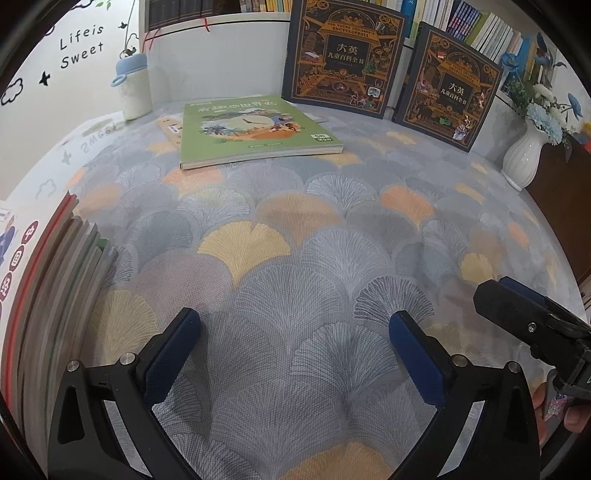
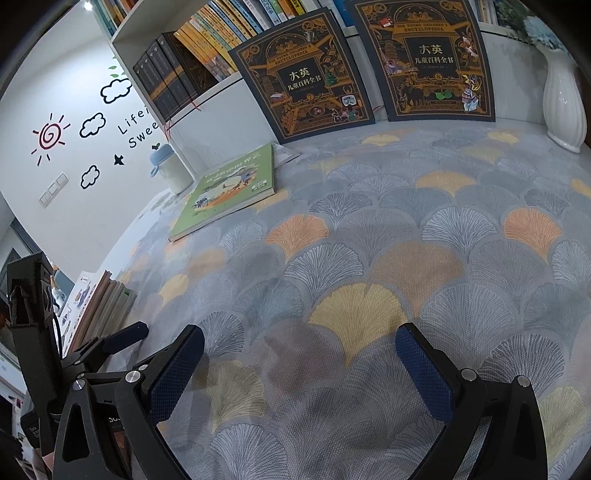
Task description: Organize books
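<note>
Patterned tablecloth (image 1: 295,229) — green book (image 1: 255,129), bottle (image 1: 133,88), vase (image 1: 522,157).

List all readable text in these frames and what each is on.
"Life is Sweet": wall sticker.
"THE YOUNG CHILDREN'S ENCYCLOPEDIA", "大英 儿童百科全书": left dark book and right dark book, both leaning on the shelf; the right one shows "8".
Green book: title too distorted to read surely.
Shelf spines and book stack: unreadable.

Green book (image 1: 255,127), fan-patterned grey tablecloth (image 1: 314,236)
</note>
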`<control>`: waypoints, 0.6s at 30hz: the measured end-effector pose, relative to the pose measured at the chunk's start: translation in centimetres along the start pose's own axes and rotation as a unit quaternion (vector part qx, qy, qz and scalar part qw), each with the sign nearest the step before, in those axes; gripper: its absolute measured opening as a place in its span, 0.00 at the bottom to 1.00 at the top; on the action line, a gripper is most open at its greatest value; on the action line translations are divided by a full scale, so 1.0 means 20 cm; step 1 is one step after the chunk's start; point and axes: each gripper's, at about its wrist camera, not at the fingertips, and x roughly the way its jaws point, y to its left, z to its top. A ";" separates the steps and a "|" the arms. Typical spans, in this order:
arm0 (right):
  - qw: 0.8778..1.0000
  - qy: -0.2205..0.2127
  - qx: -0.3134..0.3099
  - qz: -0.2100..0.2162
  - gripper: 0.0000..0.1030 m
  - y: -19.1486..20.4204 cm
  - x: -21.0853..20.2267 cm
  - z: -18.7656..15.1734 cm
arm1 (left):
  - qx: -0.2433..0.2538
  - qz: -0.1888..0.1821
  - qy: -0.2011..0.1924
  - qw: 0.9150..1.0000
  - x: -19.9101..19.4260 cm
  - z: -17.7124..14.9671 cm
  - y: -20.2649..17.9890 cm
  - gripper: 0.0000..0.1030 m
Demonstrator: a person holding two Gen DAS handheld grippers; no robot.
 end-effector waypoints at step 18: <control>0.996 0.006 0.034 0.080 0.82 -0.02 -0.21 0.19 | -0.068 0.029 0.030 0.997 -0.06 0.24 0.12 0.92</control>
